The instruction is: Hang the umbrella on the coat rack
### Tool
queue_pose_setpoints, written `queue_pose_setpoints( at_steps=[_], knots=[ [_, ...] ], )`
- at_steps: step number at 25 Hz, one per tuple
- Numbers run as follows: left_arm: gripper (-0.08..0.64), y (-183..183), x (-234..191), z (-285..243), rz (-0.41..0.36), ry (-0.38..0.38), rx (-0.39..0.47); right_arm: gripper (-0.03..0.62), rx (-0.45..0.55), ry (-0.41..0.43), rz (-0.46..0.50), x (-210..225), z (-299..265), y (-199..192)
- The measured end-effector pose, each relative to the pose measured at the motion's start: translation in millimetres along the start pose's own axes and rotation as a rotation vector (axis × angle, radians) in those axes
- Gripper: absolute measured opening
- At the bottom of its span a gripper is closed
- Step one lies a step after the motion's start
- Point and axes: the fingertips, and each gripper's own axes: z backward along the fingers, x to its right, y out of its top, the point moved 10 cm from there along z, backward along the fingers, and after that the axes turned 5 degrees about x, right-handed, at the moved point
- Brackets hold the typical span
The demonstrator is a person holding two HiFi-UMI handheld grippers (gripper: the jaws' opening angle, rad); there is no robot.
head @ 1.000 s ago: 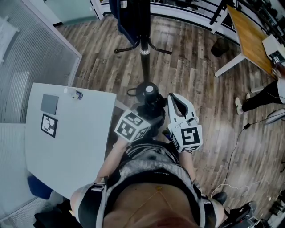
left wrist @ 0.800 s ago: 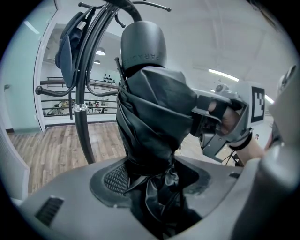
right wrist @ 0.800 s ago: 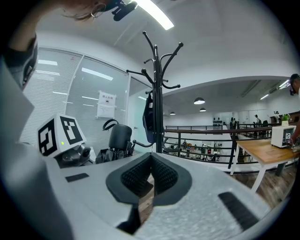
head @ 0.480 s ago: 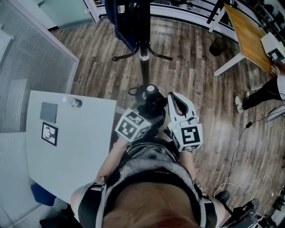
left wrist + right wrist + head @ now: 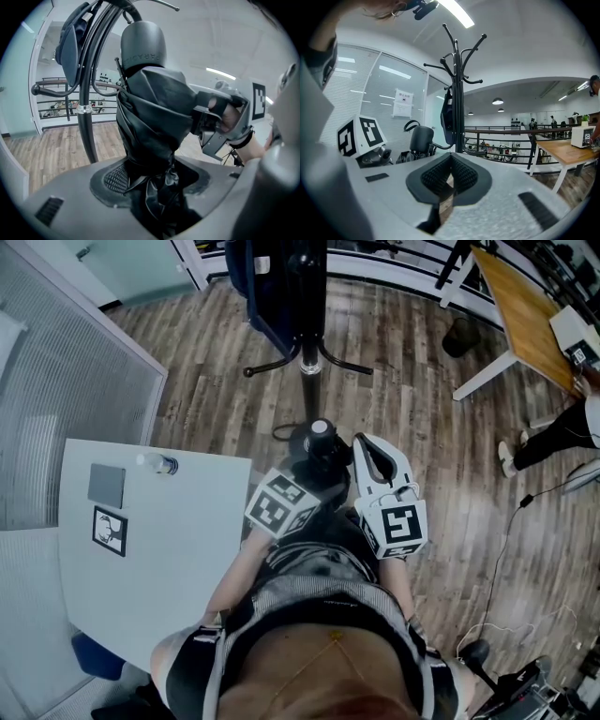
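Umbrella (image 5: 150,108), folded and black, sits clamped in the left gripper (image 5: 151,180) near the coat rack (image 5: 459,93), while the right gripper (image 5: 450,176) seems pinched together on nothing, so carrying looks about done and hooking it onto a prong remains.

1 umbrella (image 5: 150,117); 1 coat rack (image 5: 309,371); 2 grippers (left gripper (image 5: 151,180), right gripper (image 5: 451,172)); 1 white table (image 5: 169,559), left; 1 wooden table (image 5: 525,320), far right.

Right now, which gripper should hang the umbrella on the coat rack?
Left, probably. The left gripper is clamped on the folded umbrella, with the coat rack just ahead. The right gripper is shut and holds nothing.
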Motion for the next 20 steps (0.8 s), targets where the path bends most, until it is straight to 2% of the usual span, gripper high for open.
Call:
queue_pose_setpoints(
  at_steps=[9,20],
  knots=[
    [0.261,-3,-7,7,0.012,0.001,0.003,0.004,-0.01,0.008,0.004,-8,-8,1],
    [0.261,6,-18,-5,0.011,0.013,-0.007,0.004,0.002,0.031,0.014,6,-24,3]
  ],
)
